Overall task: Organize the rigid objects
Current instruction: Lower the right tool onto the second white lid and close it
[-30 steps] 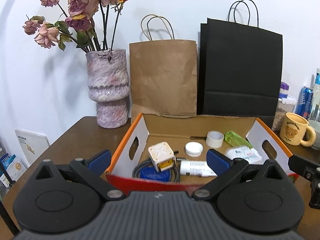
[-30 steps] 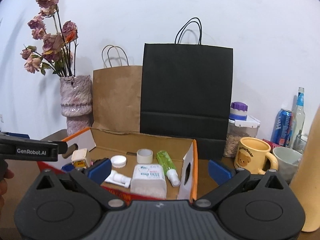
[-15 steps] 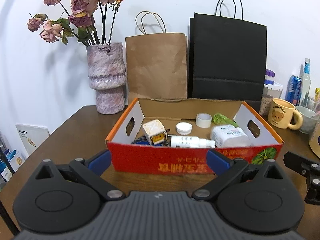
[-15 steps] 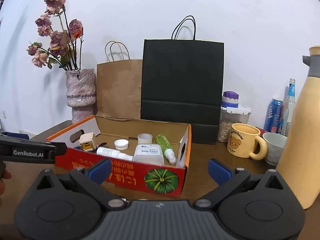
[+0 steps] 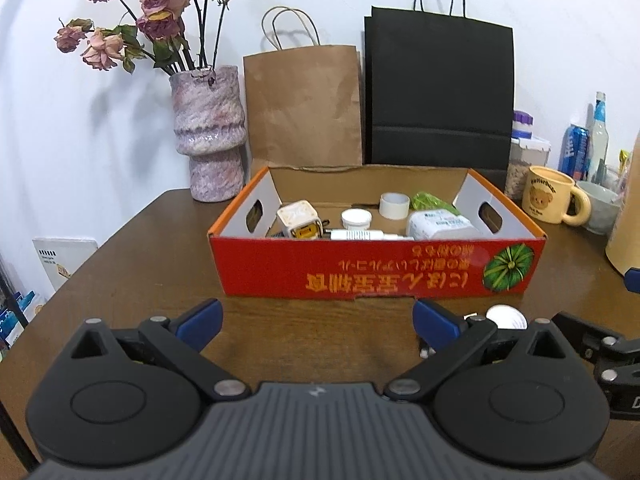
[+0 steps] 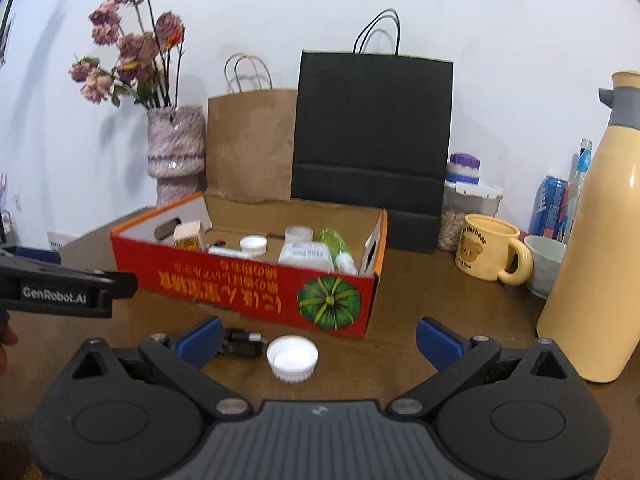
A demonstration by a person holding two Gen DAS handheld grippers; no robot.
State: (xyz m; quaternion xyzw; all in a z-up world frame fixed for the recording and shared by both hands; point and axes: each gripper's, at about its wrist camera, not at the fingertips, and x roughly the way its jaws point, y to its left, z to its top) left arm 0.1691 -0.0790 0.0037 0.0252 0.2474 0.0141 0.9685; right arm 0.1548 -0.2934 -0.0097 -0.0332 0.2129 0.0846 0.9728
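Both grippers have pulled back and dropped since a second ago; the box now sits well ahead of them. Box [image 5: 376, 268] already holds most items: white pack [image 5: 440, 224], tube [image 5: 360, 235], tape roll [image 5: 394, 205]. Left out on the table [image 6: 420, 320]: white cap [image 6: 292, 358], small black piece [image 6: 240, 342]. Left gripper [image 5: 316, 320] and right gripper [image 6: 318, 338] both spread, empty.

Even, bright indoor light fills both my views. The dried pink roses [image 5: 152, 20] throw soft grey shadows onto the white wall [image 5: 80, 120] to the far left. A pale glare streaks the tall cream plastic bottle [image 6: 592, 248]. Fisheye bending curves every edge, corners go black, and the upside-down print on the red cardboard box [image 5: 376, 268] looks slightly smeared.
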